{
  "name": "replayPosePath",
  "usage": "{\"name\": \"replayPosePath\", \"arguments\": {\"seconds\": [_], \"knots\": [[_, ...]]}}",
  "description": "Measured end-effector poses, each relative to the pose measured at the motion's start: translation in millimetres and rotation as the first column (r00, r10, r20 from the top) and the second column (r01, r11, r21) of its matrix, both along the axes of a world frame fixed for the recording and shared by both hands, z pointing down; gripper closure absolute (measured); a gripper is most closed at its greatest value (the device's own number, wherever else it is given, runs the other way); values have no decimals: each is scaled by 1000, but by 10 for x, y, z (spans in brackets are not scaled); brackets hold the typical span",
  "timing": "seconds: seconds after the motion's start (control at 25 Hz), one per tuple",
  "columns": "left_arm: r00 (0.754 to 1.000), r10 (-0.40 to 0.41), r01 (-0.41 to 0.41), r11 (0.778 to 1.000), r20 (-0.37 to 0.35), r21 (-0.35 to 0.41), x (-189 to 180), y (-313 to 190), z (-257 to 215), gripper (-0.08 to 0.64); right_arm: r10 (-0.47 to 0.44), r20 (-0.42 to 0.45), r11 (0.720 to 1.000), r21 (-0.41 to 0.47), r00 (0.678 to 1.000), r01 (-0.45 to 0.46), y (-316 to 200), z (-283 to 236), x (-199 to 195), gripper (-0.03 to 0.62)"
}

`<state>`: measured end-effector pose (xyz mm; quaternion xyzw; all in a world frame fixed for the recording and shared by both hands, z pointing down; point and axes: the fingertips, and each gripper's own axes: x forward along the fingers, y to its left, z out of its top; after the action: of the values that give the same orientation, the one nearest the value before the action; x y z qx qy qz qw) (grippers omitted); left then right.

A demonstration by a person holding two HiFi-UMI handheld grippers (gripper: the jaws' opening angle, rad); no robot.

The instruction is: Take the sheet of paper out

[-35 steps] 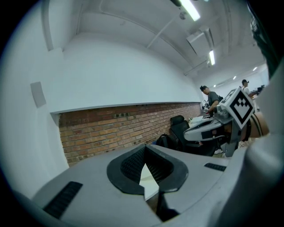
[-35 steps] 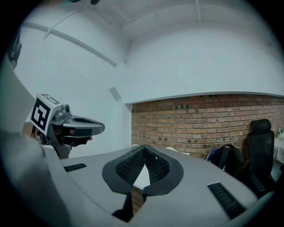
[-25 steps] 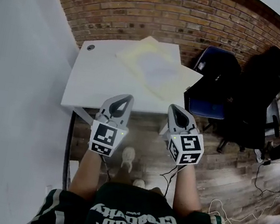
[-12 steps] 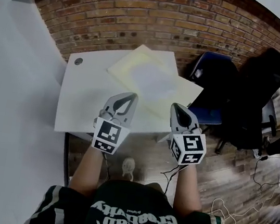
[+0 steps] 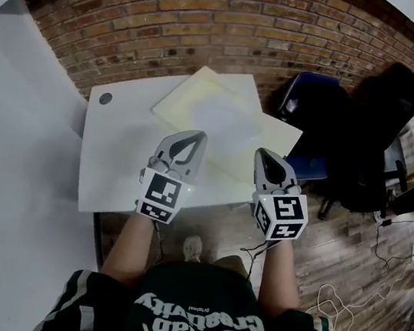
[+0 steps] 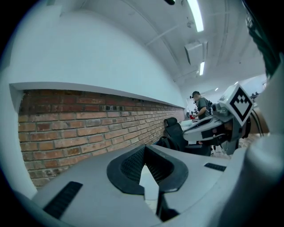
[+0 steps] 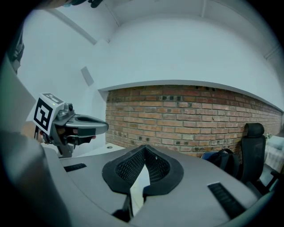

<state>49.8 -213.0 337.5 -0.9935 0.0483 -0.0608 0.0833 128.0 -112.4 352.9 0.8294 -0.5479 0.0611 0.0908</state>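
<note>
On the white table (image 5: 115,156) lies a pale yellow folder (image 5: 217,108), turned at an angle, with a second pale sheet (image 5: 272,138) sticking out under it to the right. I cannot make out a separate paper inside. My left gripper (image 5: 188,140) is shut and empty, hovering over the table just short of the folder's near edge. The right gripper (image 5: 264,157) is also shut and empty, above the folder's near right corner. In the left gripper view the closed jaws (image 6: 144,150) point level at the brick wall; the right gripper view shows the same (image 7: 143,149).
A brick wall (image 5: 214,22) runs behind the table. A blue chair (image 5: 309,111) and a black chair (image 5: 384,127) stand to the table's right. A cable hole (image 5: 106,98) is at the far left corner. Cables (image 5: 337,302) trail on the wooden floor. A person (image 6: 202,104) stands far off.
The table has come closer in the head view. Both grippers have moved forward from in front of the table's near edge to over the tabletop, still shut.
</note>
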Motion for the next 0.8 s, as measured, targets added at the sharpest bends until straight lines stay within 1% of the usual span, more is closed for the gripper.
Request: {"name": "replayPosePath", "arguments": {"seconds": [0.2, 0.48, 0.8], "knots": [[1000, 14, -14, 1000, 4, -12, 64, -127, 70, 560, 16, -15, 1000, -13, 1000, -16, -120, 19, 79, 600], [1000, 15, -14, 999, 13, -28, 152, -253, 153, 560, 33, -27, 999, -28, 999, -34, -221, 40, 228, 600], [999, -14, 16, 999, 38, -42, 316, -350, 276, 560, 18, -16, 999, -27, 1000, -18, -311, 88, 439, 600]]}}
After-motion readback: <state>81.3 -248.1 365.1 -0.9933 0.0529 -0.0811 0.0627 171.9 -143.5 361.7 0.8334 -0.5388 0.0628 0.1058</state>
